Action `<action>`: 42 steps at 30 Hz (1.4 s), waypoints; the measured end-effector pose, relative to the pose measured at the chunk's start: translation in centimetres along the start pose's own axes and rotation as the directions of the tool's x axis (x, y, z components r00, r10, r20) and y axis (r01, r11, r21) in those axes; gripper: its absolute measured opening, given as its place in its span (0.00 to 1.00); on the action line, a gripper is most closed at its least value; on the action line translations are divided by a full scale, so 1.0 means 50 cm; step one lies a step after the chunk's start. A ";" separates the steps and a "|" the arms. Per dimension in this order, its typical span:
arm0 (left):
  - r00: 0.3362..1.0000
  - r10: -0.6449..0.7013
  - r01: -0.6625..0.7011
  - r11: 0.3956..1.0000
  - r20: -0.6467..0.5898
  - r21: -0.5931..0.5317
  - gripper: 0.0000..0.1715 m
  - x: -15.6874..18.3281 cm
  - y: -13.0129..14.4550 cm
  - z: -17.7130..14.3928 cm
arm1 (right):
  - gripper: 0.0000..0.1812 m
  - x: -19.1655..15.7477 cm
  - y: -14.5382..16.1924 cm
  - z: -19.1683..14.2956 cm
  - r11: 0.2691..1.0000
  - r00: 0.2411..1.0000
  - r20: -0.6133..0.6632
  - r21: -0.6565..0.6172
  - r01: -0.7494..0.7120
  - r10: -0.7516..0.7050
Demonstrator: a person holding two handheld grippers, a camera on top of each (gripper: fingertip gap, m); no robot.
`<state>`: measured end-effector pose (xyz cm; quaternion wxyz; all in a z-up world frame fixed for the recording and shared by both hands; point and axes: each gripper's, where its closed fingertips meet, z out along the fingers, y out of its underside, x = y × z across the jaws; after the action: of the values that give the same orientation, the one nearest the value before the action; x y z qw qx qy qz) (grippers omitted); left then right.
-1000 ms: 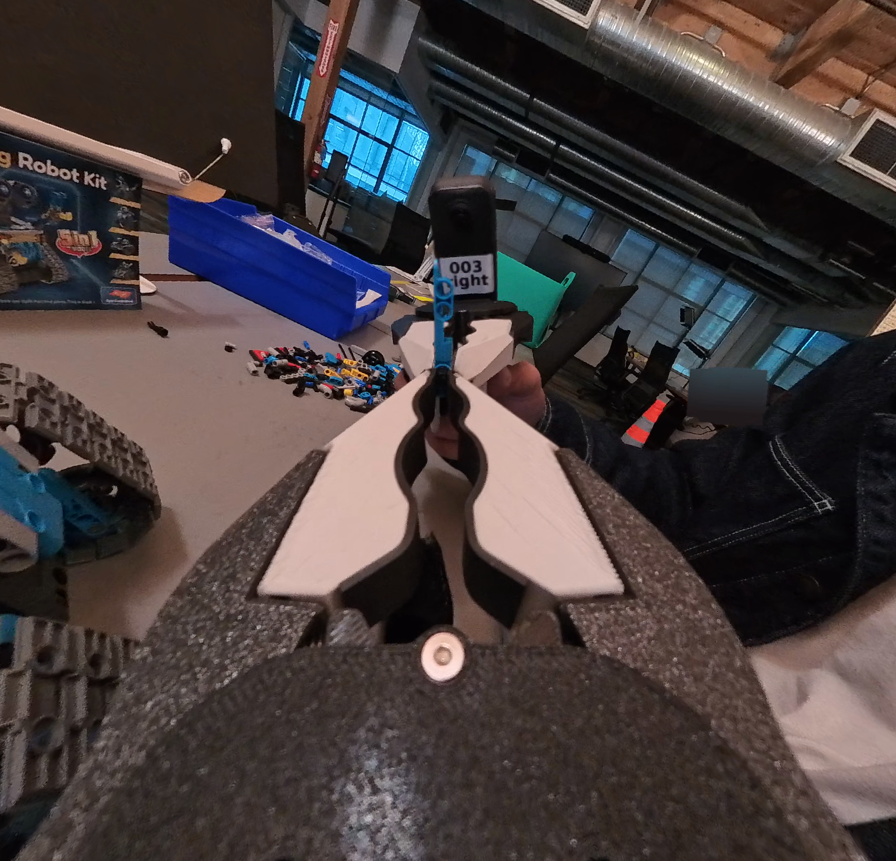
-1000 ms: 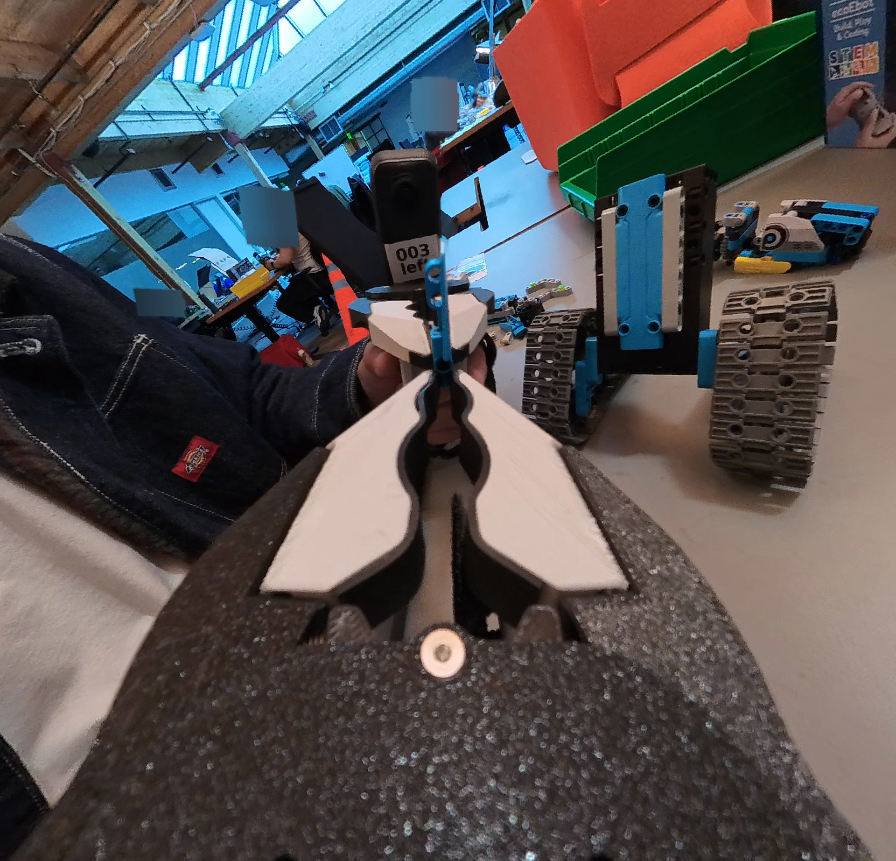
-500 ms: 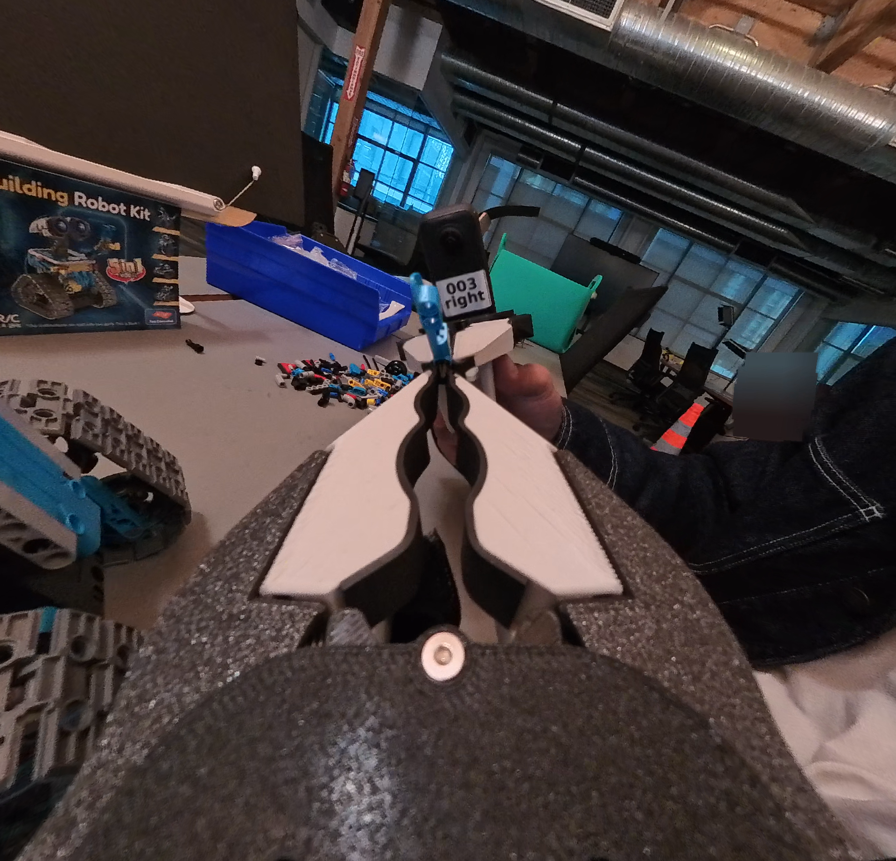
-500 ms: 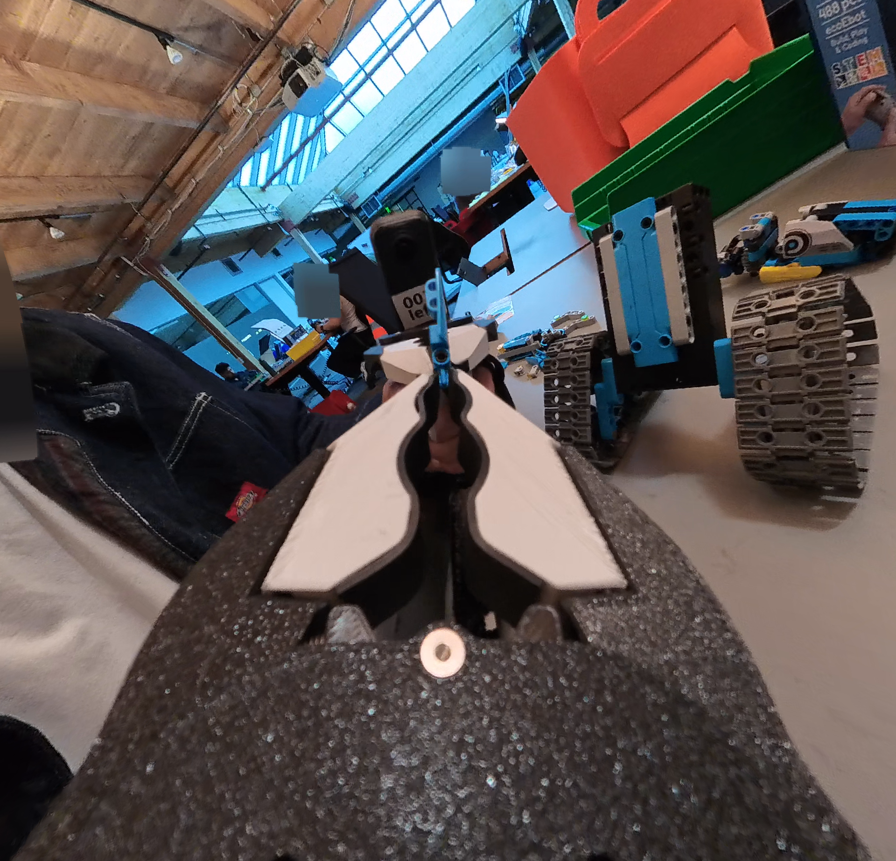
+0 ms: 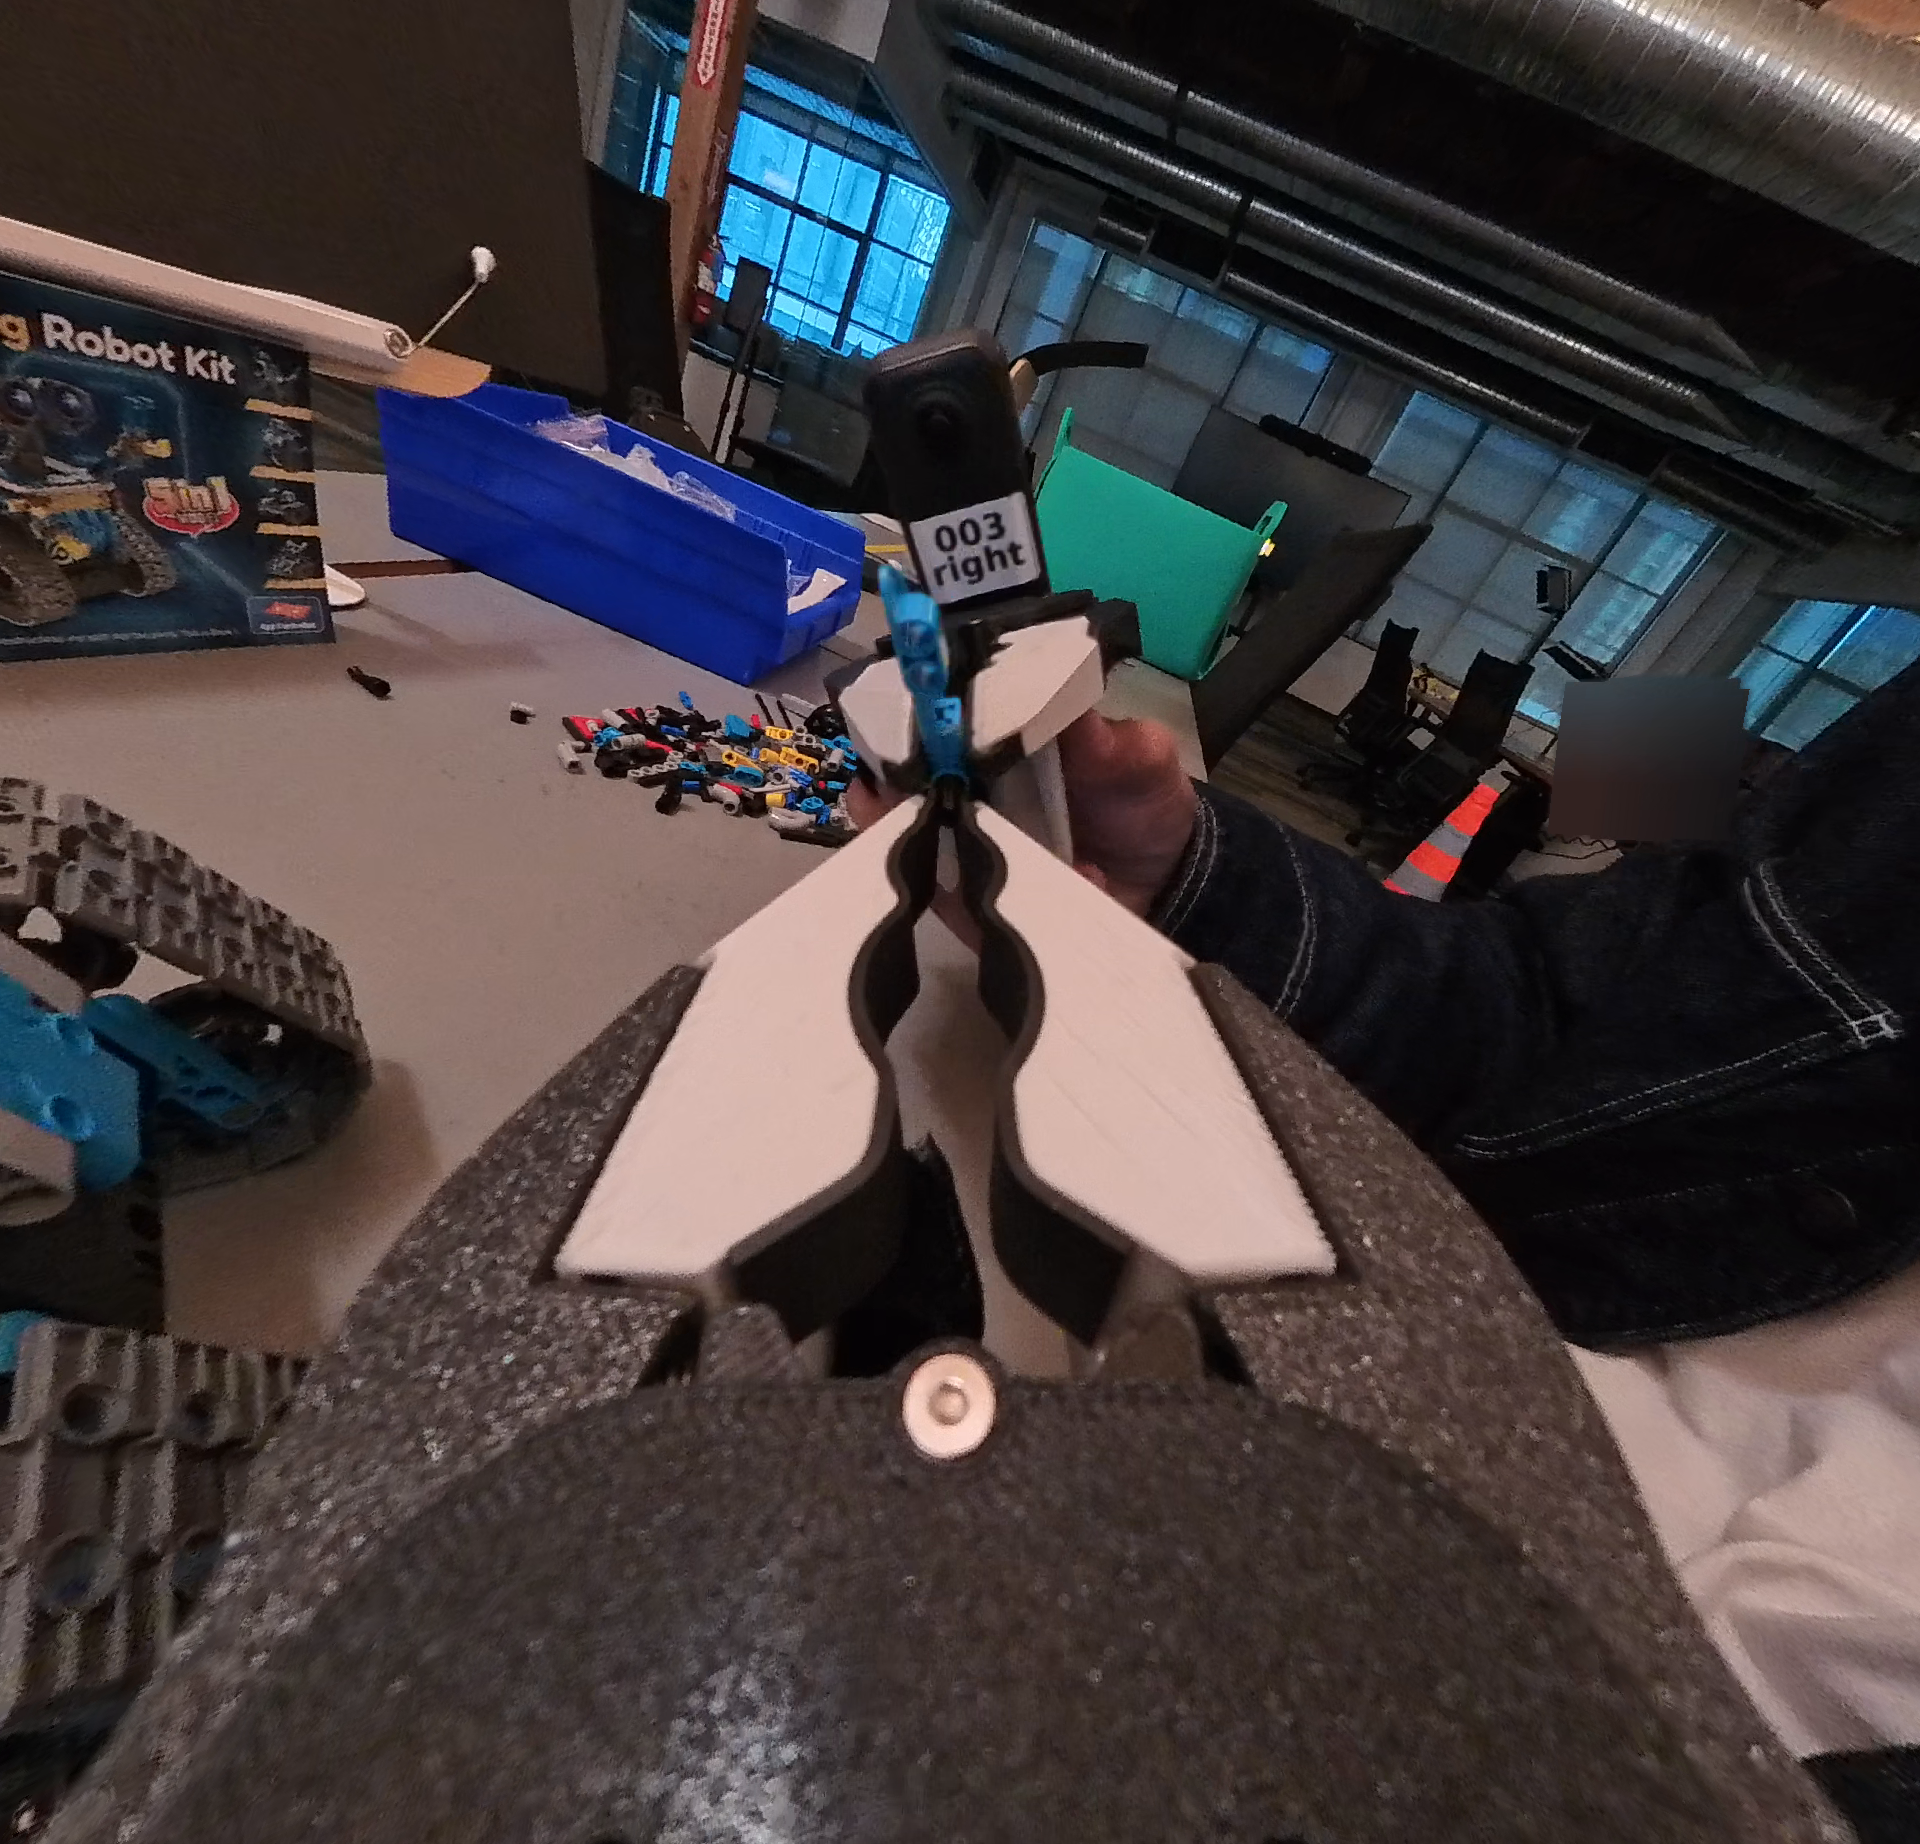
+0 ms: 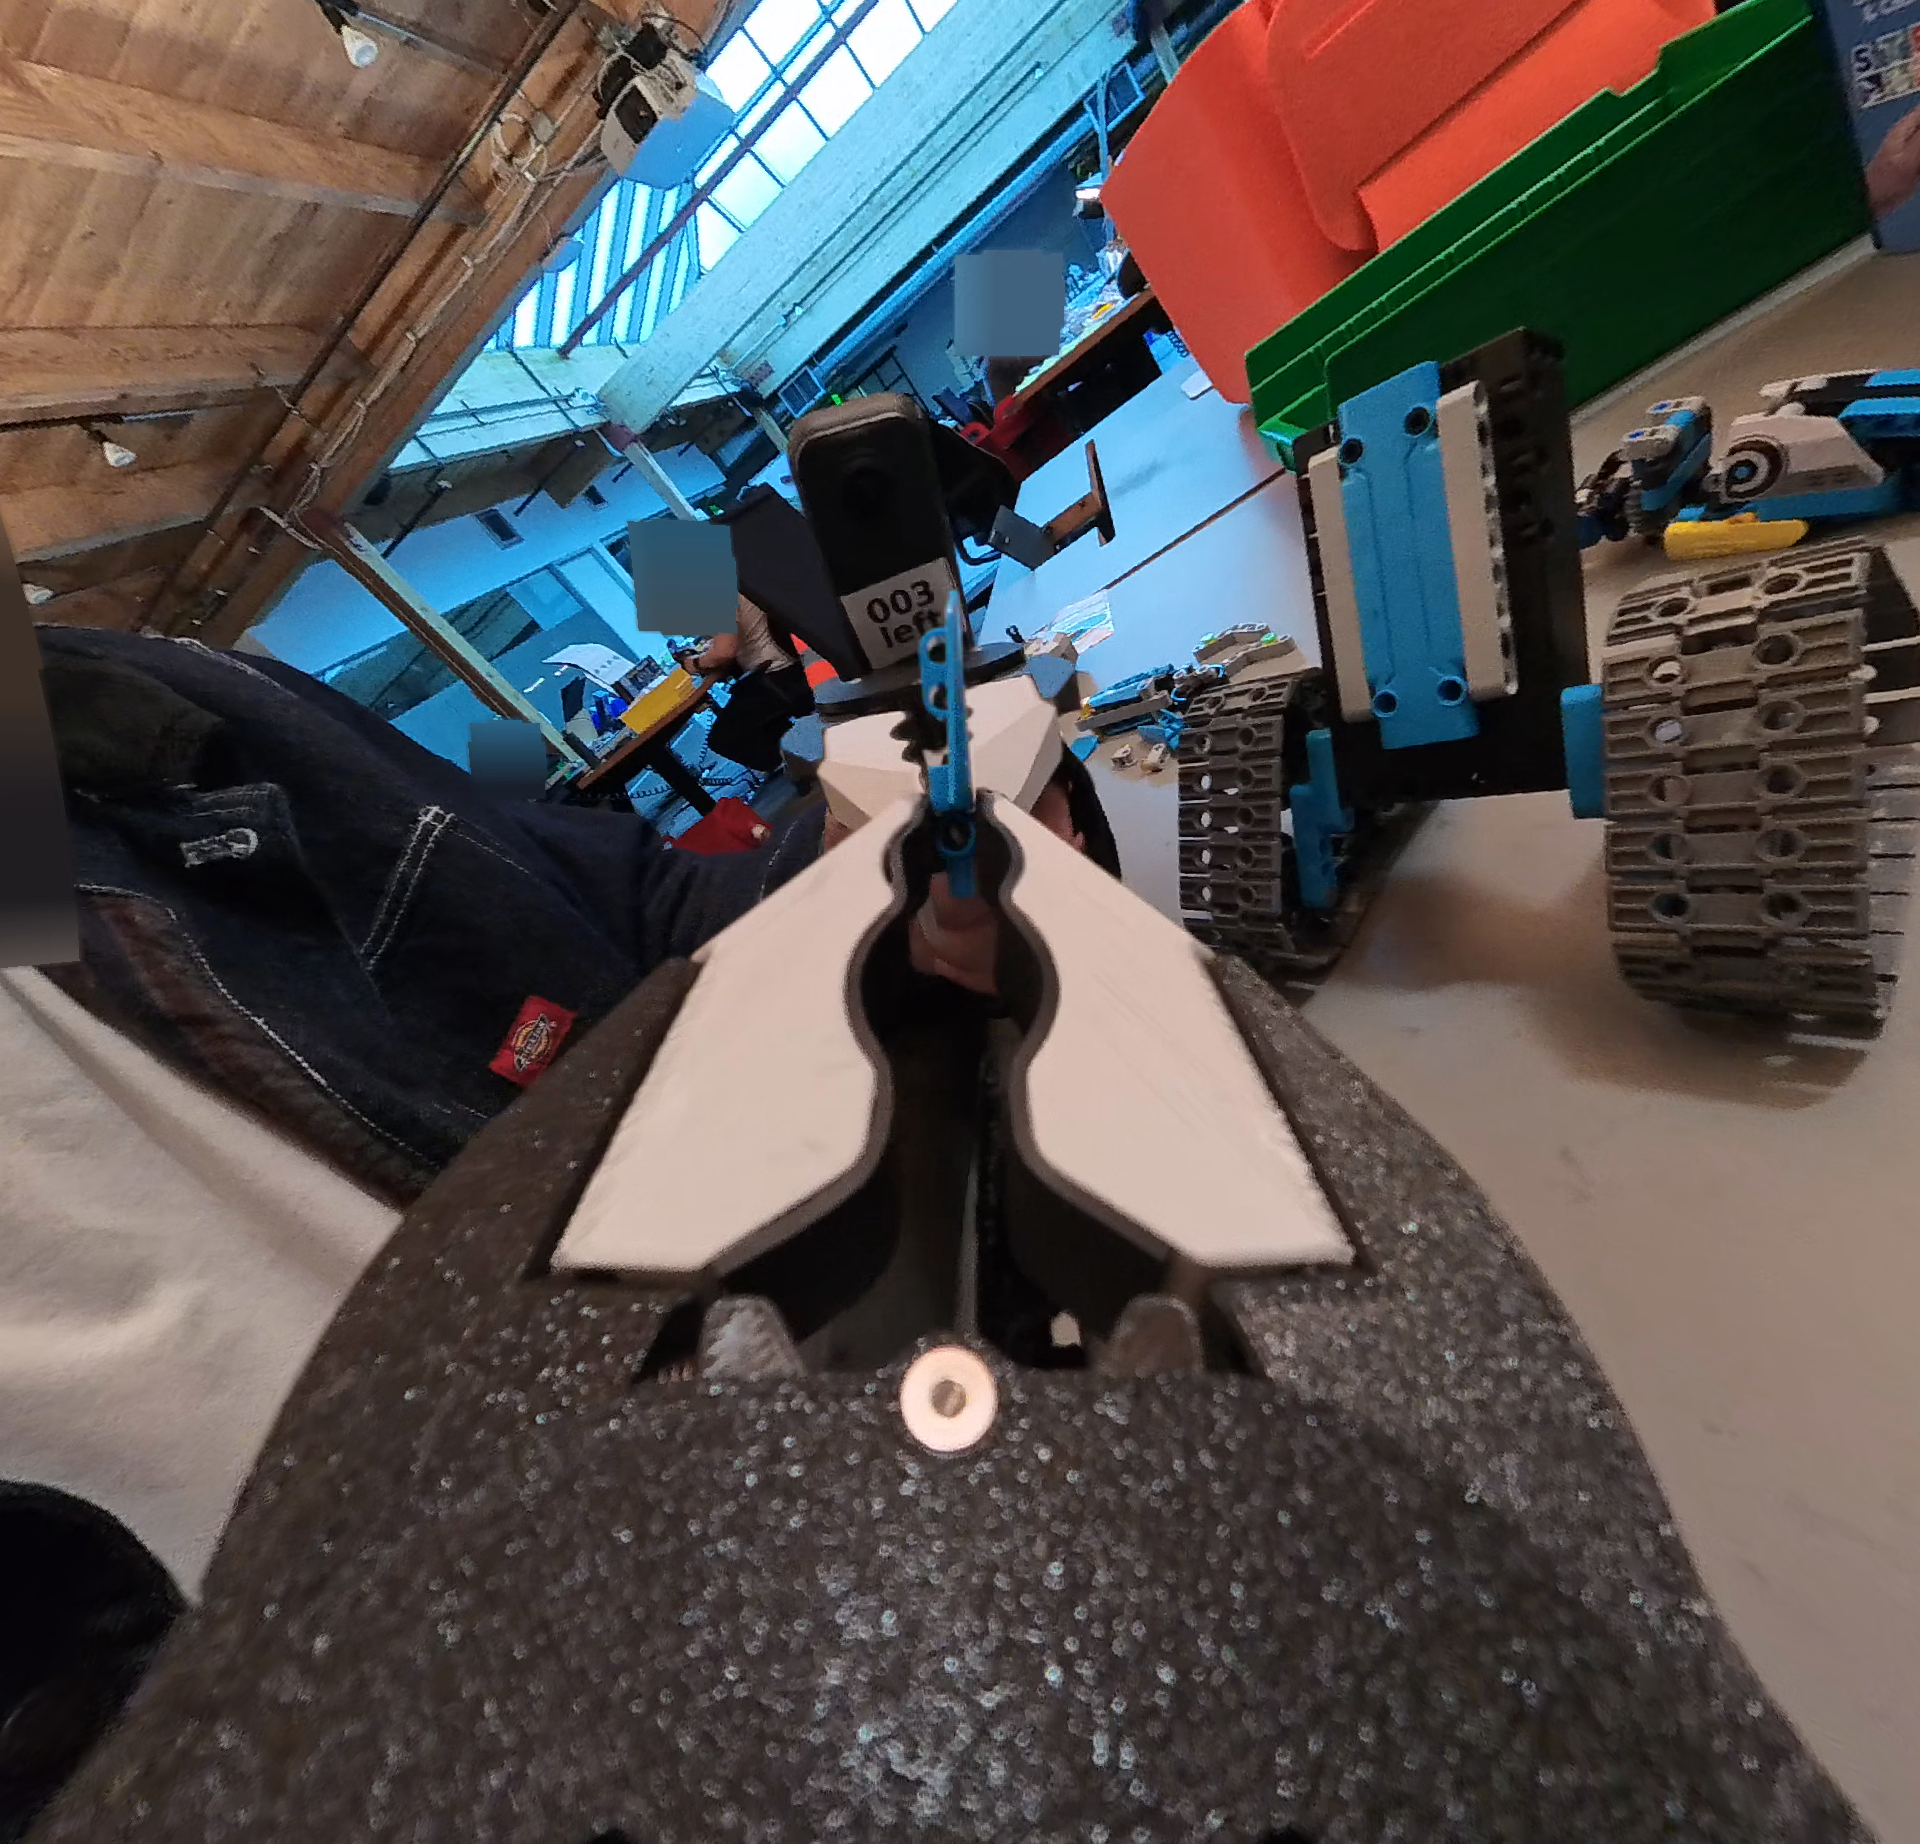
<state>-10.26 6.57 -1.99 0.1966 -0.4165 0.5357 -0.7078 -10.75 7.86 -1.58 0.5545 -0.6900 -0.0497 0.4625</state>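
Note:
A thin blue beam with holes (image 5: pixel 925 688) stands nearly upright in the air between my two grippers, which face each other tip to tip. My left gripper (image 5: pixel 941 795) is shut on the beam's lower end. The right gripper (image 5: pixel 971 698), with its black camera, sits just behind the beam in the left wrist view. In the right wrist view my right gripper (image 6: pixel 950 820) is shut on the same blue beam (image 6: pixel 948 729), whose end reaches down between the fingers. The left gripper (image 6: pixel 940 755) shows right behind it. A hand and a dark denim sleeve (image 5: pixel 1455 1015) hold the far gripper.
A tracked robot model in blue, black and grey (image 6: pixel 1455 651) stands on the grey table (image 6: pixel 1558 1223), with its track (image 5: pixel 177 921) at the left. Loose small parts (image 5: pixel 717 755), a blue bin (image 5: pixel 613 527), a kit box (image 5: pixel 145 475), a green bin (image 6: pixel 1610 215) and an orange piece (image 6: pixel 1403 80) lie beyond. Left and right tips are no more than a few centimetres apart.
Both grippers have stayed shut on the blue beam. They have tilted together, so the beam now leans a little to the left in the left wrist view and the right wrist view looks more upward.

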 end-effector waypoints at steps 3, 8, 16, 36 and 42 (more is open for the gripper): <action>1.000 0.000 0.000 1.000 0.014 -0.006 0.01 -0.005 0.002 0.001 | 0.03 0.006 0.001 -0.002 1.000 1.000 -0.010 -0.005 -0.006 0.006; 1.000 -0.005 0.006 1.000 0.028 -0.024 0.01 -0.011 0.008 0.004 | 0.03 0.016 0.006 -0.005 1.000 0.999 -0.035 -0.021 -0.009 0.008; 0.996 -0.082 0.083 0.996 -0.017 0.017 0.01 -0.006 -0.003 0.005 | 0.03 0.010 0.000 -0.003 1.000 0.999 -0.029 -0.003 0.014 -0.014; 0.834 0.479 -0.243 0.764 0.273 -0.598 0.02 -0.115 0.184 0.016 | 0.03 0.073 -0.093 -0.152 0.957 0.986 -0.114 0.278 -0.084 0.119; 0.867 0.432 -0.160 0.715 0.250 -0.680 0.02 -0.127 0.231 0.030 | 0.02 0.125 -0.073 -0.155 0.961 0.953 -0.257 0.261 -0.090 0.159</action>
<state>-7.33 6.25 -14.93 0.2590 -0.4974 0.7539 -0.3424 -0.21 7.32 -2.60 0.6067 -0.6753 0.1298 0.3988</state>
